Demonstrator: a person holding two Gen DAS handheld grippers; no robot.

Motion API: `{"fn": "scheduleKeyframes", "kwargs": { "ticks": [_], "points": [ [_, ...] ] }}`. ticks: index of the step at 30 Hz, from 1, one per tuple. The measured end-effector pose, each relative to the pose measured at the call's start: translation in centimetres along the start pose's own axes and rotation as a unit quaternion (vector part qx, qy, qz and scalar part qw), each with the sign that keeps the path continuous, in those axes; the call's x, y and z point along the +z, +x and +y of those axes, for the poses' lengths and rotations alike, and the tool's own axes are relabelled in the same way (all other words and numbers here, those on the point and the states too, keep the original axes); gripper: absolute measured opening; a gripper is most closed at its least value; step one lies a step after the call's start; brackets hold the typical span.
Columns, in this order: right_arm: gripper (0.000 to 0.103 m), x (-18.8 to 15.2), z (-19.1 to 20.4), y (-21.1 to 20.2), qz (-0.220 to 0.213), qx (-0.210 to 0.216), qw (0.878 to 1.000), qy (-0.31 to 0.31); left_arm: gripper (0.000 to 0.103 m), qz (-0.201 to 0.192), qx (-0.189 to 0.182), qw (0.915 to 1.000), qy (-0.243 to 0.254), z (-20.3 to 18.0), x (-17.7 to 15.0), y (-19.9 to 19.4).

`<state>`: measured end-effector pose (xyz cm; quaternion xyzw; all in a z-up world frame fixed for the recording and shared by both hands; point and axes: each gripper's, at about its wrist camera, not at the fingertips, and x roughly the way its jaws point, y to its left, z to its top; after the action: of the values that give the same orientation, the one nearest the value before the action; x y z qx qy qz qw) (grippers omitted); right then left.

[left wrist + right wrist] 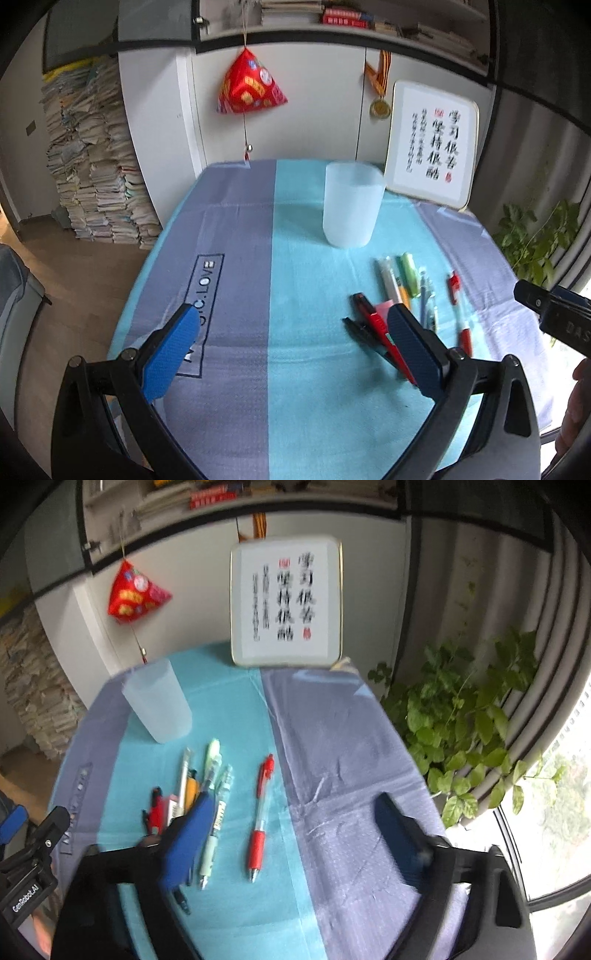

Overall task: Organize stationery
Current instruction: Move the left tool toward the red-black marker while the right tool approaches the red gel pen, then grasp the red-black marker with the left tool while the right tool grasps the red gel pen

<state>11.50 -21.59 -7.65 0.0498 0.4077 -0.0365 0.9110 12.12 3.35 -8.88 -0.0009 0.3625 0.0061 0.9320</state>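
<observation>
A frosted translucent cup (351, 204) stands upright on the turquoise strip of the cloth; it also shows in the right wrist view (158, 702). Several pens lie in a loose bunch in front of it (402, 291), with a red and black one (376, 325) nearest. A red pen (260, 818) lies apart on the right. My left gripper (291, 350) is open and empty above the cloth, left of the pens. My right gripper (291, 834) is open and empty, hovering over the red pen and the cloth's seam.
A framed calligraphy board (286, 600) leans at the table's back. A leafy plant (465, 731) stands off the right edge. A red pouch (249, 85) hangs on the wall. Paper stacks (92, 158) stand on the floor at left.
</observation>
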Motion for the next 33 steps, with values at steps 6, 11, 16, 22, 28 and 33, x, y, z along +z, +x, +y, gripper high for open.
{"fn": "scheduleKeyframes", "kwargs": {
  "ticks": [6,11,16,22,28,33],
  "points": [
    [0.053,0.4,0.2,4.6,0.055,0.012,0.998,-0.012,0.089,0.034,-0.016,0.9993,0.001,-0.3,0.5,2.8],
    [0.051,0.9,0.4,7.2,0.077,0.014,0.997,-0.018,0.079,0.054,-0.035,0.9978,0.018,-1.9,0.9,5.1],
    [0.051,1.7,0.3,9.4,0.095,0.017,0.995,-0.011,0.069,0.076,-0.045,0.9958,0.025,-2.5,1.0,7.1],
    [0.051,2.3,1.5,11.3,0.107,0.023,0.994,-0.028,0.065,0.099,-0.048,0.9938,0.012,-1.8,1.2,8.8],
    [0.050,2.4,1.9,12.3,0.102,0.003,0.994,-0.046,0.066,0.106,-0.052,0.9927,0.024,-2.6,1.6,9.4],
    [0.017,2.3,1.8,12.1,0.096,0.027,0.994,-0.055,0.068,0.118,-0.046,0.9908,0.049,-4.2,1.5,10.0]
  ]
}}
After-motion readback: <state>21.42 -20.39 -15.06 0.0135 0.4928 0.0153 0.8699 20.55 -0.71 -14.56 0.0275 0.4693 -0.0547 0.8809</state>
